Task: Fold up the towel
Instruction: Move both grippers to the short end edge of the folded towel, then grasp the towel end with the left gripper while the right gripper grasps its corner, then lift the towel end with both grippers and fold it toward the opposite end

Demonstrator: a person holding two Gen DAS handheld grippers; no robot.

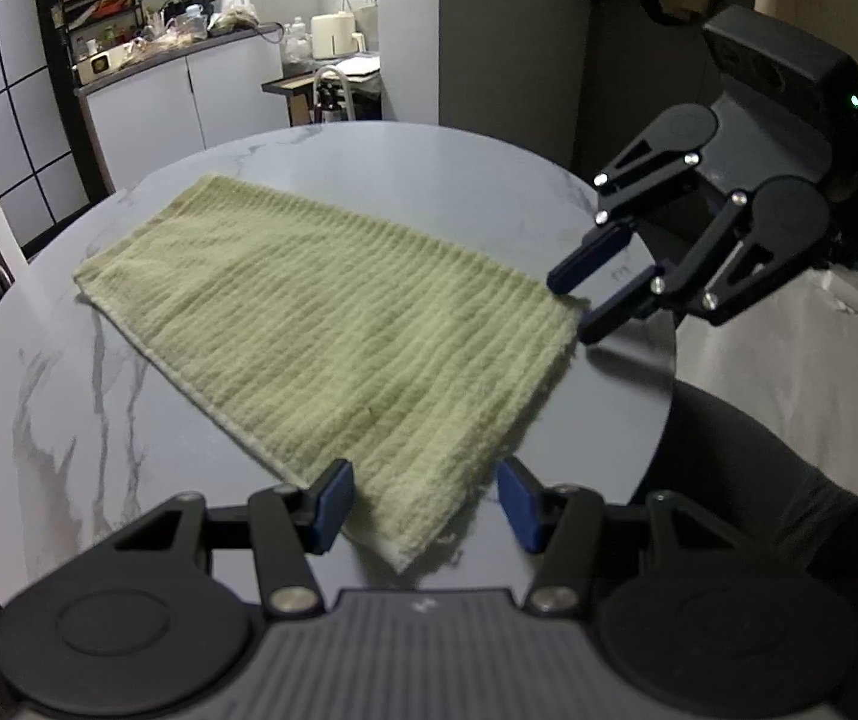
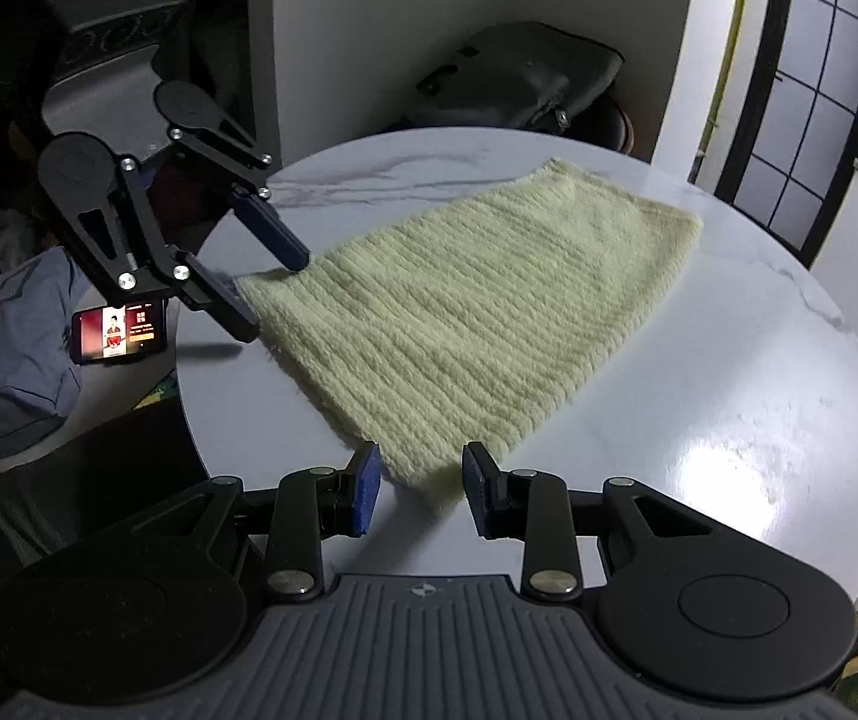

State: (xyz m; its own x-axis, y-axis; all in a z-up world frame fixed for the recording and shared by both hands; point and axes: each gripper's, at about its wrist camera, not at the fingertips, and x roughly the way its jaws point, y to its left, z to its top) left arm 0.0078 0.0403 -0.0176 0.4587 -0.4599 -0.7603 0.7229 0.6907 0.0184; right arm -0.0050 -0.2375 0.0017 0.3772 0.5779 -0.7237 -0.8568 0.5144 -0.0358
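A pale green ribbed towel (image 1: 333,324) lies flat, spread out in a single rectangle, on a round white marble-patterned tabletop (image 1: 99,396). The towel is the landmark here.

At one near corner of the towel, the left hand-held gripper (image 1: 423,501) is low over the tabletop with its blue-padded fingers (image 1: 333,495) spread wide, one on each side of the corner. The corner lies between them and is not pinched.

At the neighbouring corner along the same short edge of the towel, the right hand-held gripper (image 2: 420,480) is placed the same way, its fingers also spread wide on either side of the corner, with the cloth loose between them. In the left wrist view this gripper (image 1: 576,303) appears at the towel's right edge, its tips just at the cloth.

Beyond the tabletop edge on the left gripper's side of the towel, a phone (image 2: 117,337) with a lit screen stands beside a blue-grey cushion (image 2: 3,360).
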